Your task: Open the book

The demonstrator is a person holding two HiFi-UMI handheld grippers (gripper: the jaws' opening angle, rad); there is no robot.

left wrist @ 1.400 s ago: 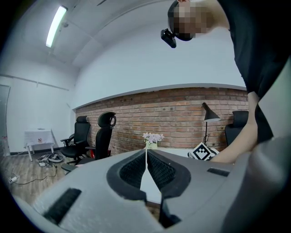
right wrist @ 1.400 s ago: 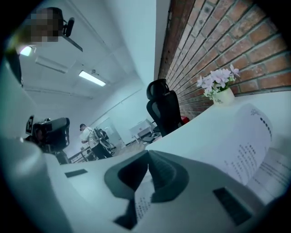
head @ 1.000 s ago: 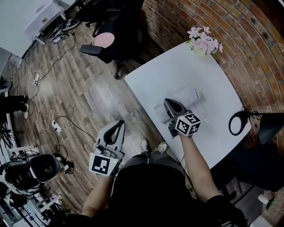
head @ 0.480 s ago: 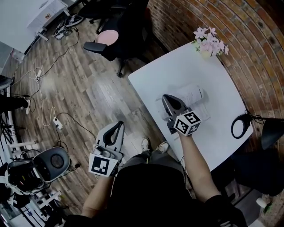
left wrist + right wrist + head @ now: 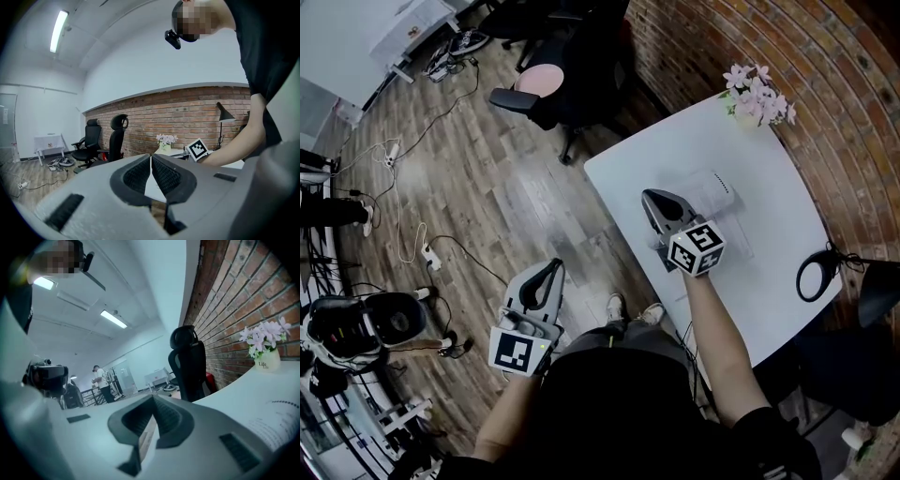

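Now the right gripper point(image 5: 652, 201) is hovering just over the book point(image 5: 718, 187), which is lying on the white counter point(image 5: 675, 141) with a page curling up. Its jaws are pressing together, but I cannot tell if a page is caught in them. The left gripper point(image 5: 551, 268) is hanging over the wood floor point(image 5: 487, 187), off the counter, jaws together and holding nothing. Pink flowers point(image 5: 757, 94) are sitting at the far corner.
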